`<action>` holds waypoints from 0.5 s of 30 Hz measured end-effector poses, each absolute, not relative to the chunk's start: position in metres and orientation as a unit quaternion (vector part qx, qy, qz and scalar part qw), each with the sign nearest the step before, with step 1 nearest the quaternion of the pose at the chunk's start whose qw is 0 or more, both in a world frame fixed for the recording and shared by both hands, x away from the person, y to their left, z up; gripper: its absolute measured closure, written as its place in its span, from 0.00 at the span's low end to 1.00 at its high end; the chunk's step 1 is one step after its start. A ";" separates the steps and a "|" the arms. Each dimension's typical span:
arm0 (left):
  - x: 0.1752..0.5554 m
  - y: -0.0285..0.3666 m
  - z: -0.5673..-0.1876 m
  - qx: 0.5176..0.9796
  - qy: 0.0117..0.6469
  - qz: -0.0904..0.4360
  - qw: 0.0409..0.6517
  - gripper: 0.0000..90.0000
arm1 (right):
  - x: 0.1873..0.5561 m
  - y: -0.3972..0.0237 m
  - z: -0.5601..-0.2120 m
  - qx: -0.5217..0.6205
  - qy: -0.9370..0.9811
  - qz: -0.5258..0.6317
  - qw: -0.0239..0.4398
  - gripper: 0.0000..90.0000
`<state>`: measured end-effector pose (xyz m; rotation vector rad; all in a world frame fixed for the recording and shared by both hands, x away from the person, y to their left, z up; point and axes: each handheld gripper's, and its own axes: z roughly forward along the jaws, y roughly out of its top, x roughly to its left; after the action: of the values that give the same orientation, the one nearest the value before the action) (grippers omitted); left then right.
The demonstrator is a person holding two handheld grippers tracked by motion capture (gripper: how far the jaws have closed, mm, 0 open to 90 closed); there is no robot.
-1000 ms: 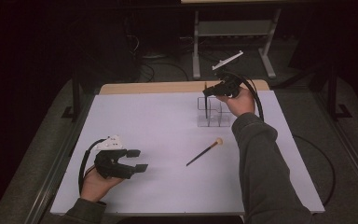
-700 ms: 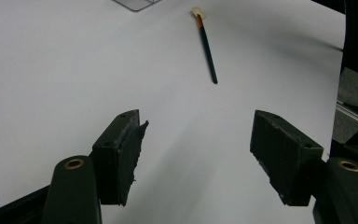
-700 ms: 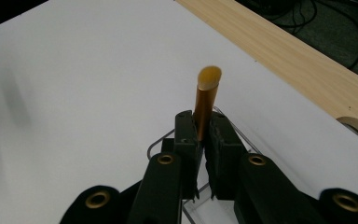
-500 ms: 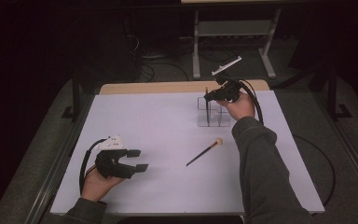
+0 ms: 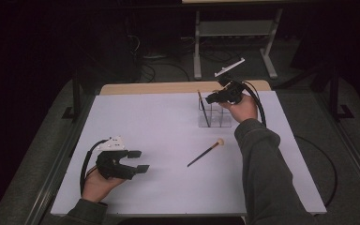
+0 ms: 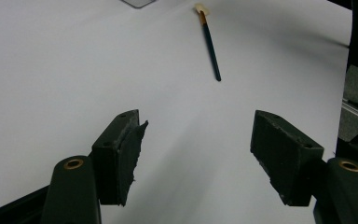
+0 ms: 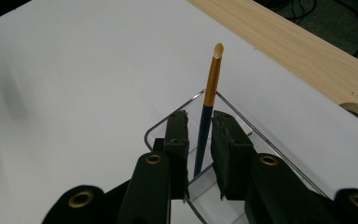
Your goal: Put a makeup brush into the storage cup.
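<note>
Brush (image 7: 204, 133) base hidden behind right tongs (image 7: 200, 135)

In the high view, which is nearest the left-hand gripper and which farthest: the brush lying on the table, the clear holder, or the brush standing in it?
From the left gripper:
1. Lying brush, mid-table, to its right.
2. and 3. Clear holder and standing brush, far right side; one stands inside the other, so too close to call.
</note>
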<state>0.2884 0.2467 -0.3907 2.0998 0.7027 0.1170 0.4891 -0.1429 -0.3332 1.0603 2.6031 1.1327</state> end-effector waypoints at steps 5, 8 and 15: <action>0.288 0.246 -0.391 0.847 0.285 0.047 0.445 0.36 | 0.487 -0.145 -0.332 0.347 0.857 0.378 0.055 0.81; 0.288 0.246 -0.391 0.848 0.285 0.050 0.444 0.36 | 0.486 -0.146 -0.330 0.349 0.854 0.383 0.050 0.79; 0.288 0.246 -0.391 0.847 0.283 0.054 0.446 0.36 | 0.482 -0.148 -0.330 0.342 0.850 0.397 0.051 0.77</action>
<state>0.2877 0.2464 -0.3905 2.0992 0.7002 0.1349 0.4816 -0.1485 -0.3303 1.0425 2.5873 1.2086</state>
